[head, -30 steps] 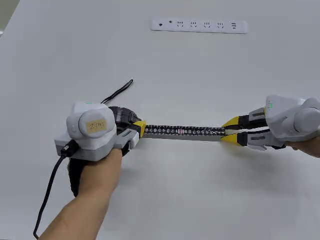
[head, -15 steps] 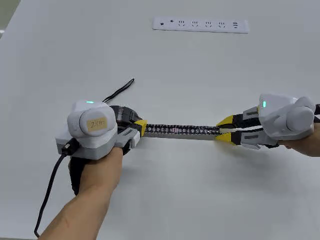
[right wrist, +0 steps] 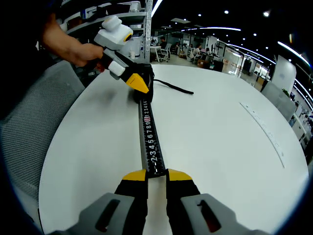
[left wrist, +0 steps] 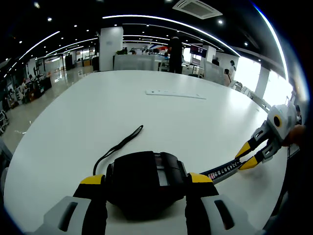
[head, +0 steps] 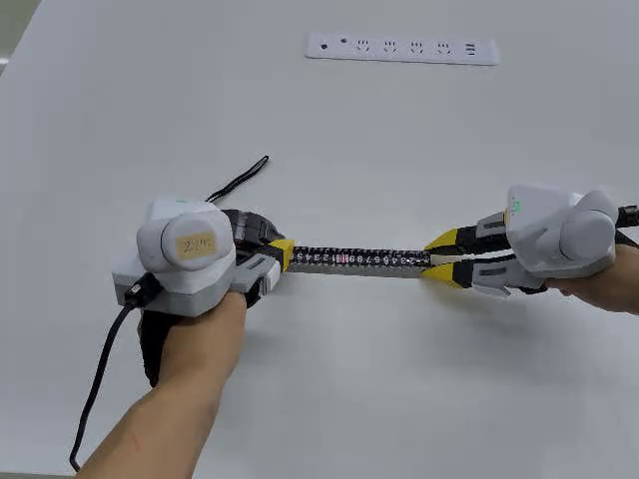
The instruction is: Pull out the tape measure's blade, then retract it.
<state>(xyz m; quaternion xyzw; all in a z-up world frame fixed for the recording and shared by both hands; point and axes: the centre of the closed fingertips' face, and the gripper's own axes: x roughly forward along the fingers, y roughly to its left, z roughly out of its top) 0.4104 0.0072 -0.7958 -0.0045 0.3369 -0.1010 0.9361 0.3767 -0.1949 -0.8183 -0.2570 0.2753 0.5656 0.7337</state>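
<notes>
I see the black, rounded plastic tape measure case (head: 250, 230) left of centre in the head view, on the white tabletop (head: 399, 379). The left gripper (head: 262, 255) has it clamped, 1 yellow-tipped jaw on each flank of the case, as the left gripper view shows plainly. A thin black wrist strap (head: 240, 182) trails from the case toward the upper left.

The black blade with white numerals (head: 359, 259) runs straight out to the right, low over the table. Its free end sits between the yellow tips of the right gripper (head: 436, 259), whose jaws stand narrow and pinch that end; the right gripper view looks along the blade to the case at the upper left. A white power strip (head: 401, 48) lies well apart at the top of the frame.

To my eye the pull-out step is in hand, with a short stretch of blade drawn. The next move calls for the right gripper to travel in line with the blade, whether further out or back to the case, while the left holds the case firm so the blade neither kinks nor snaps home.
</notes>
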